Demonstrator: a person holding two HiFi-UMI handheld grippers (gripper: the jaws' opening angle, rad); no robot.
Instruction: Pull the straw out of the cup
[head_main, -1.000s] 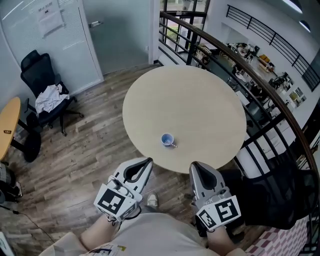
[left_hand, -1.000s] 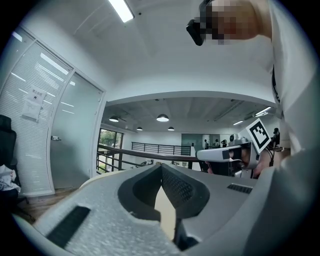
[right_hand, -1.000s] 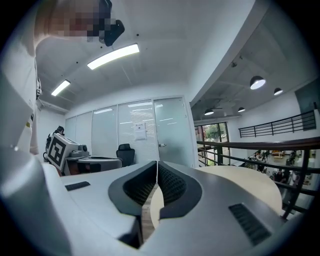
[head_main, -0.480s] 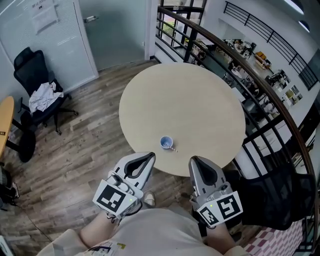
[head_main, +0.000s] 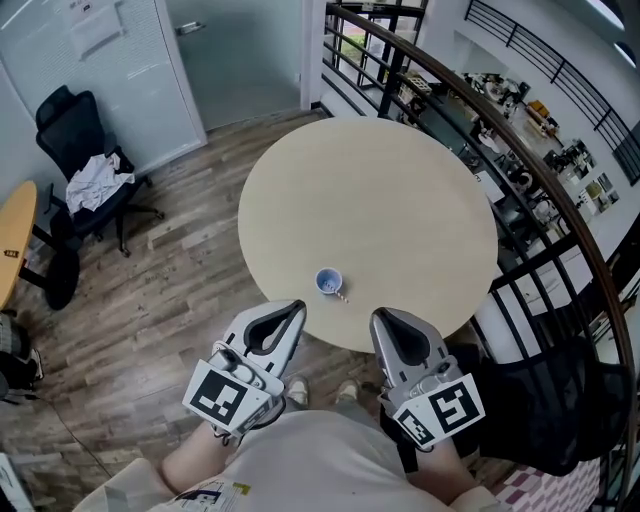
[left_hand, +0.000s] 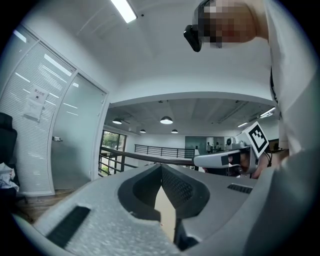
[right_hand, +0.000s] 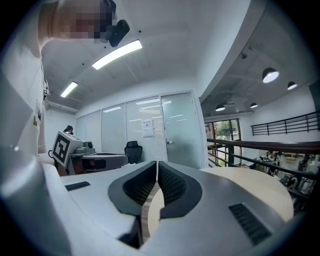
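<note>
A small blue cup (head_main: 328, 281) stands near the front edge of the round beige table (head_main: 400, 190), with a short straw (head_main: 342, 294) sticking out of it toward the right. My left gripper (head_main: 297, 309) hovers just short of the table edge, below and left of the cup, jaws shut and empty (left_hand: 161, 170). My right gripper (head_main: 380, 316) is held level beside it, below and right of the cup, jaws also shut with nothing between them (right_hand: 157, 167). Neither gripper view shows the cup.
A black office chair (head_main: 75, 140) with white cloth on it stands at far left by a glass wall. A dark curved railing (head_main: 520, 170) runs behind the table on the right. A black bag (head_main: 560, 420) sits at lower right. Wooden floor surrounds the table.
Both grippers have edged forward toward the table's front edge, and the head view has shifted slightly. The cup and straw have stayed put.
</note>
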